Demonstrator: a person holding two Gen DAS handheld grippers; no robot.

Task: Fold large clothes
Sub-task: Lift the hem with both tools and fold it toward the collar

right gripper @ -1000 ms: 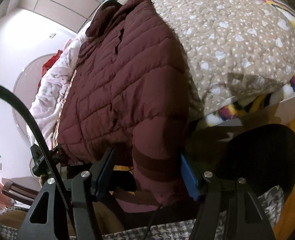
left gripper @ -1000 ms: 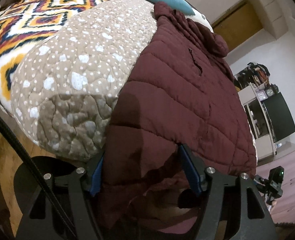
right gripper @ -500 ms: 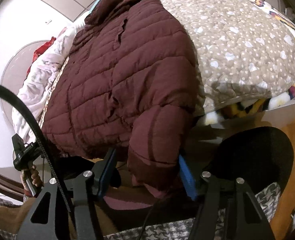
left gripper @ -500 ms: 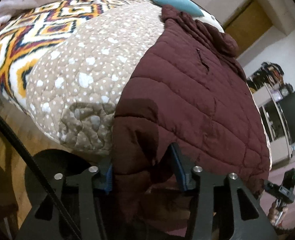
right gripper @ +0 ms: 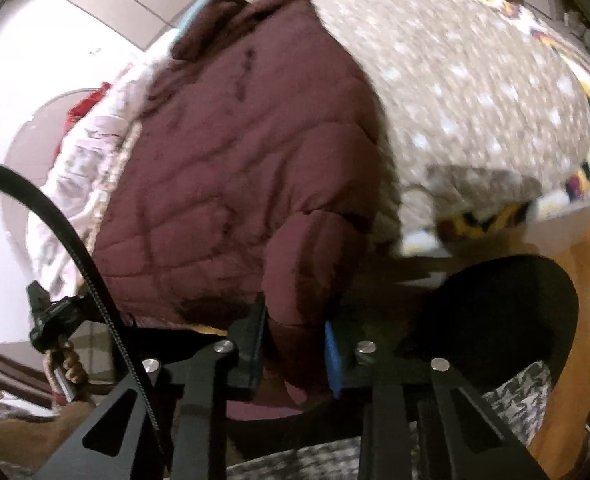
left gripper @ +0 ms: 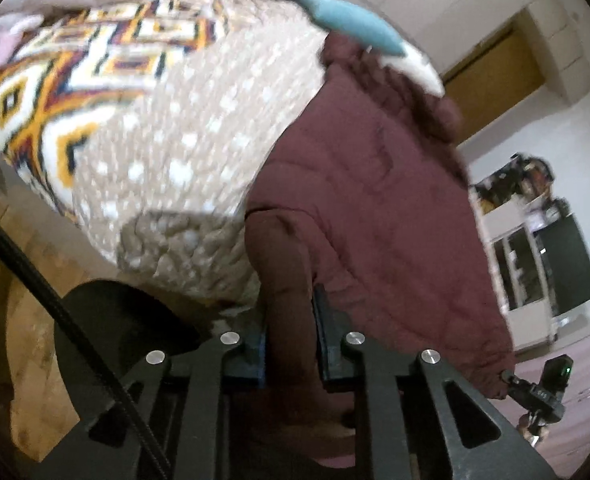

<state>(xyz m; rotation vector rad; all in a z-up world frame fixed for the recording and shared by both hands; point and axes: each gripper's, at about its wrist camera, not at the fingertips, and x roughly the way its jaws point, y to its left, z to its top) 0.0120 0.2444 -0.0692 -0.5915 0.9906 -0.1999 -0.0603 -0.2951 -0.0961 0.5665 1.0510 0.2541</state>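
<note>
A maroon quilted puffer jacket [left gripper: 367, 208] lies spread on the bed, its collar at the far end and its hem hanging over the near edge; it also shows in the right wrist view [right gripper: 231, 160]. My left gripper [left gripper: 289, 332] is shut on the jacket's left hem corner. My right gripper [right gripper: 295, 340] is shut on the jacket's right hem corner. Each bunched corner hides the inner faces of the blue pads. Both views are blurred by motion.
The bed has a beige dotted quilt [left gripper: 183, 152] over a patterned blanket [left gripper: 55, 92]. A teal pillow [left gripper: 347, 24] lies beyond the collar. Wooden floor [right gripper: 575, 280] lies beside the bed. A shelf unit [left gripper: 535, 248] stands by the wall. Pink bedding [right gripper: 79, 168] lies along the far side.
Both grippers closed from wide open onto the hem corners. Both moved up and forward, and the hem has lifted and bunched toward the bed.
</note>
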